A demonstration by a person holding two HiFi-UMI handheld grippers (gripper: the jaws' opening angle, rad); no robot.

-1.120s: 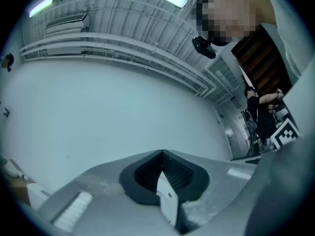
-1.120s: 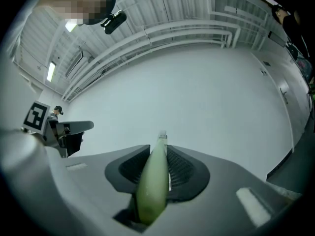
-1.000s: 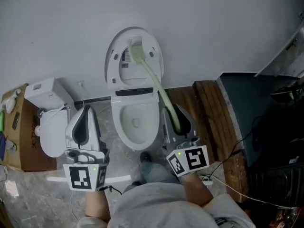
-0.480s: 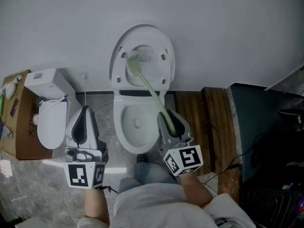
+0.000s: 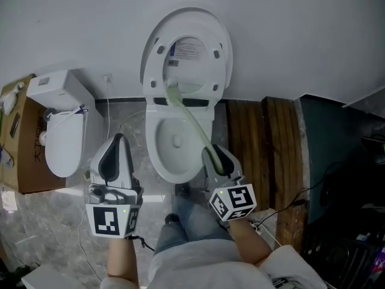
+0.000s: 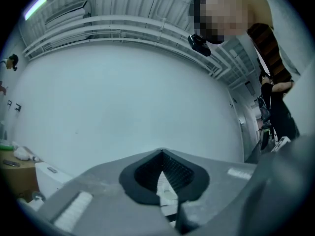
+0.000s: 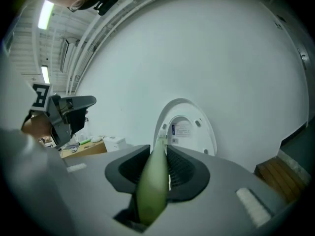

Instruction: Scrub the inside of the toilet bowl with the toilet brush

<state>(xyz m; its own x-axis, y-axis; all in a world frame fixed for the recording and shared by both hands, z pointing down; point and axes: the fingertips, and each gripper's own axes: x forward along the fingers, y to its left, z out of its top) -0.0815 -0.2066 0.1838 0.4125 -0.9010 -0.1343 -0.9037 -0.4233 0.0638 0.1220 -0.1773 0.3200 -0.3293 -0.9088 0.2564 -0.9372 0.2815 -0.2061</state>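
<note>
White wall [image 5: 301,29], seemingly marbled floor [image 5: 54,233]; right gripper [image 5: 215,154] grips brush [image 5: 192,122].

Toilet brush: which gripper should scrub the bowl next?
Right. The right gripper is shut on the brush, aimed over the bowl; the left gripper is shut and empty, left of it.

Left tool [image 5: 117,141] closed; right tool [image 5: 213,152] clamps brush [image 5: 187,118].

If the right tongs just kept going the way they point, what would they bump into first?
Probably the raised toilet lid. The right tongs grip a green toilet brush whose head sits near the lid's hinge, so the brush would touch first. Depth is hard to judge.
</note>
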